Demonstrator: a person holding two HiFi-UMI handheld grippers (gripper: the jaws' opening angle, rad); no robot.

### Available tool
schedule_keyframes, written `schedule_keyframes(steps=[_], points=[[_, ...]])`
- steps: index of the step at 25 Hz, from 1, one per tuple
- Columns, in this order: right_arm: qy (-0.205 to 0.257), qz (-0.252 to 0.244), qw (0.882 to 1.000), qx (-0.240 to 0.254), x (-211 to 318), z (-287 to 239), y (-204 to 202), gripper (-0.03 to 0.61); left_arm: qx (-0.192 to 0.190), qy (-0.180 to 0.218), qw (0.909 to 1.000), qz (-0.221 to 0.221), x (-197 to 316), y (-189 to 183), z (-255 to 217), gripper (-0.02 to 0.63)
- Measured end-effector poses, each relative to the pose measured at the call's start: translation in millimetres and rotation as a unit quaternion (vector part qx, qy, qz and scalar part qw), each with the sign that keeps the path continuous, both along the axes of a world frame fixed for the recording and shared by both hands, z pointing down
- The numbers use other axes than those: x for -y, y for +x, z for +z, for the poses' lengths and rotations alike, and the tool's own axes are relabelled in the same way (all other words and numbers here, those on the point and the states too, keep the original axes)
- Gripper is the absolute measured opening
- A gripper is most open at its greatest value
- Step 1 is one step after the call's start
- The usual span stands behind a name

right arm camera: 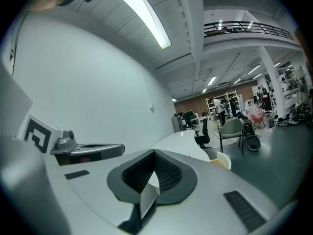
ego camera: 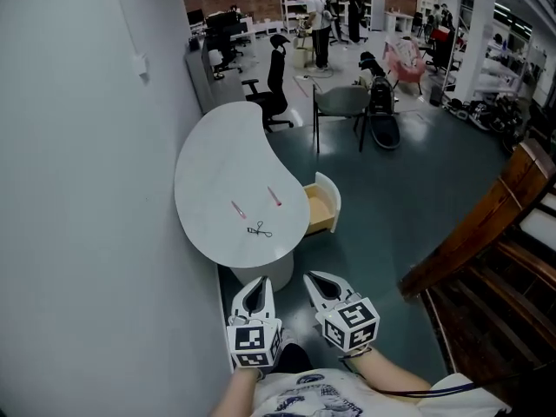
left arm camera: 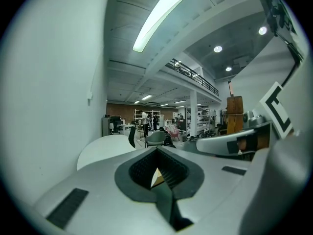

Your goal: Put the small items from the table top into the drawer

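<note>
A white rounded table stands against the left wall. On its near part lie a pink stick-like item, a red one and small black scissors. A wooden drawer with a white front stands open at the table's right side. My left gripper and right gripper hover side by side in front of the table's near end, short of it, both shut and empty. In the left gripper view the left gripper points at the table. In the right gripper view the right gripper points at the table and the drawer.
A grey wall runs along the left. A wooden stair rail rises at the right. Beyond the table stand a black office chair and a grey chair, with shelving and people further back. Dark floor lies between the drawer and the stairs.
</note>
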State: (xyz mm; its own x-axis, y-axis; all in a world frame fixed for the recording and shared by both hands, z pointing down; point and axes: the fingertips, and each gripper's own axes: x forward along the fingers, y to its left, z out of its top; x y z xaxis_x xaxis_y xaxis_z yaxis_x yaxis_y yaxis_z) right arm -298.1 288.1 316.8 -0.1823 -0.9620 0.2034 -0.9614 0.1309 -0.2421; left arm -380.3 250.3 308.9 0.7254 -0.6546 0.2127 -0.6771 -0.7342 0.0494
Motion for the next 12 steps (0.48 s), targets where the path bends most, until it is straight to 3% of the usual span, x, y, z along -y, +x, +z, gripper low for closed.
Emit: schedule_keyframes(steps=[12], points=[[-0.024, 0.001, 1.0, 0.005, 135, 7, 4, 0.021, -0.004, -0.018, 0.9998, -0.001, 139, 5, 3, 0.02]])
